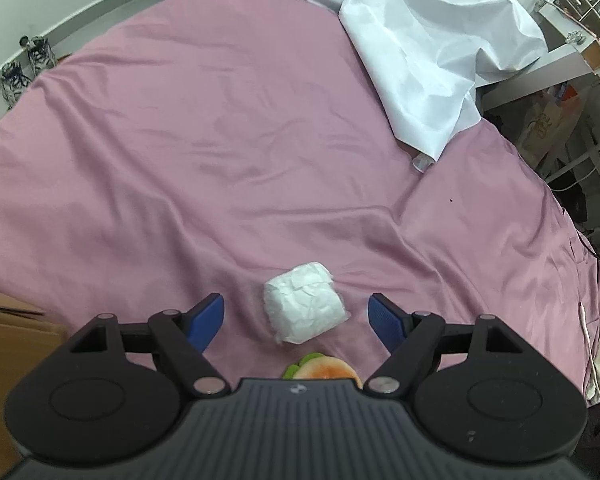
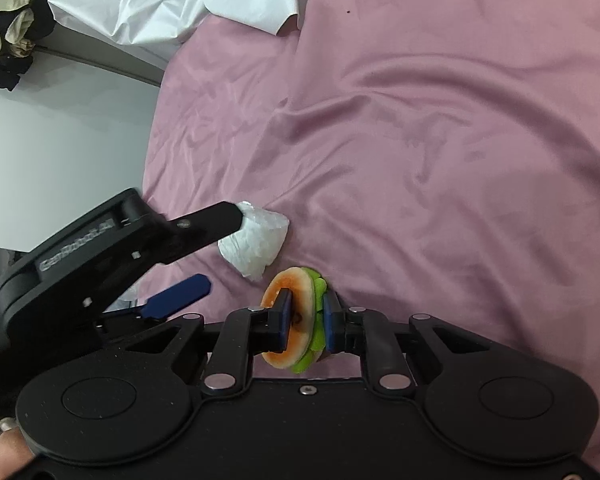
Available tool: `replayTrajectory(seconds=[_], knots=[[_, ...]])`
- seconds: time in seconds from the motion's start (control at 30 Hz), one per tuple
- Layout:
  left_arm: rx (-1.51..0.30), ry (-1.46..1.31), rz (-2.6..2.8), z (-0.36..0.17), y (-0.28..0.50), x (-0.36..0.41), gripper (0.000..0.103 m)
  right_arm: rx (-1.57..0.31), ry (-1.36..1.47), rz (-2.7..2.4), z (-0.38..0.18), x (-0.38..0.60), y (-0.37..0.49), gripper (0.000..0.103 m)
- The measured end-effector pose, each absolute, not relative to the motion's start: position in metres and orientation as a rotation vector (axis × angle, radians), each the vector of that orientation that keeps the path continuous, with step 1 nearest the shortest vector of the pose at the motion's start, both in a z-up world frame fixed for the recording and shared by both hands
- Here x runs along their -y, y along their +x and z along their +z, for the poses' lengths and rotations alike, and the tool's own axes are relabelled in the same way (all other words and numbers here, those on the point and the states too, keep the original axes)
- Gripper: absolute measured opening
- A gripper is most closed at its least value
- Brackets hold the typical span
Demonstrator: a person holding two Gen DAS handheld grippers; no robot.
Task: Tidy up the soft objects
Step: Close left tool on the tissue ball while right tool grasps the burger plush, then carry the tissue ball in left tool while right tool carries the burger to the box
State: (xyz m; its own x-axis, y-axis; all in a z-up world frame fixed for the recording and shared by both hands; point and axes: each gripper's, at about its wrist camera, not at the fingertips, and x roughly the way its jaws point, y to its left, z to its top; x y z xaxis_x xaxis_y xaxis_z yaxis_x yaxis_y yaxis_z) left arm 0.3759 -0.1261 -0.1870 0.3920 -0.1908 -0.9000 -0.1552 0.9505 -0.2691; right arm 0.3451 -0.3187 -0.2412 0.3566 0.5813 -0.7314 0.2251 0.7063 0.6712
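Observation:
A white soft packet in clear plastic wrap (image 1: pixel 304 302) lies on the pink bedsheet (image 1: pixel 204 128). My left gripper (image 1: pixel 296 316) is open, its blue pads on either side of the packet and a little above it. In the right wrist view the left gripper (image 2: pixel 220 248) is open beside the packet (image 2: pixel 256 242). My right gripper (image 2: pixel 305 320) is shut on a soft toy burger (image 2: pixel 300 316) with an orange bun and green lettuce, held on edge just above the sheet. The burger's top shows in the left wrist view (image 1: pixel 320 368).
A crumpled white sheet (image 1: pixel 416 44) lies at the far right of the bed. A cardboard box (image 1: pixel 8 340) stands at the left edge. Shelves and bags (image 1: pixel 556 120) stand past the right side. Dark clothes (image 2: pixel 8 28) lie off the bed.

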Motion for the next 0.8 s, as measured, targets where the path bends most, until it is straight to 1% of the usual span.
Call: replayTrajectory(seconds=[0.13,0.2,0.23,0.27,0.47,0.8], knots=[[-1.18,-0.335,-0.037,-0.195,0.381,0.134,0.079,-1.21,0.793,0.281,-0.244,0.324,0.345,0.015],[-1.191,-0.329,-0.043,-0.2,0.383,0.136,0.07,-1.213,0.811,0.282,-0.244,0.326,0.347,0.015],[-1.201,-0.334,-0.04,-0.204,0.383,0.136,0.061,-1.205,0.801,0.282,-0.242,0.325,0.346,0.015],[-1.211,-0.345,-0.036,-0.206,0.382,0.134,0.05,-1.198,0.787,0.281,-0.24,0.325,0.345,0.015],[-1.191,-0.313,-0.018,-0.199,0.365,0.124,0.048,-1.183,0.775,0.275,-0.234,0.327,0.343,0.015],[-1.129,-0.32,-0.005,-0.167,0.339,0.106,0.048,-1.13,0.749,0.293,-0.215,0.328,0.334,0.015]])
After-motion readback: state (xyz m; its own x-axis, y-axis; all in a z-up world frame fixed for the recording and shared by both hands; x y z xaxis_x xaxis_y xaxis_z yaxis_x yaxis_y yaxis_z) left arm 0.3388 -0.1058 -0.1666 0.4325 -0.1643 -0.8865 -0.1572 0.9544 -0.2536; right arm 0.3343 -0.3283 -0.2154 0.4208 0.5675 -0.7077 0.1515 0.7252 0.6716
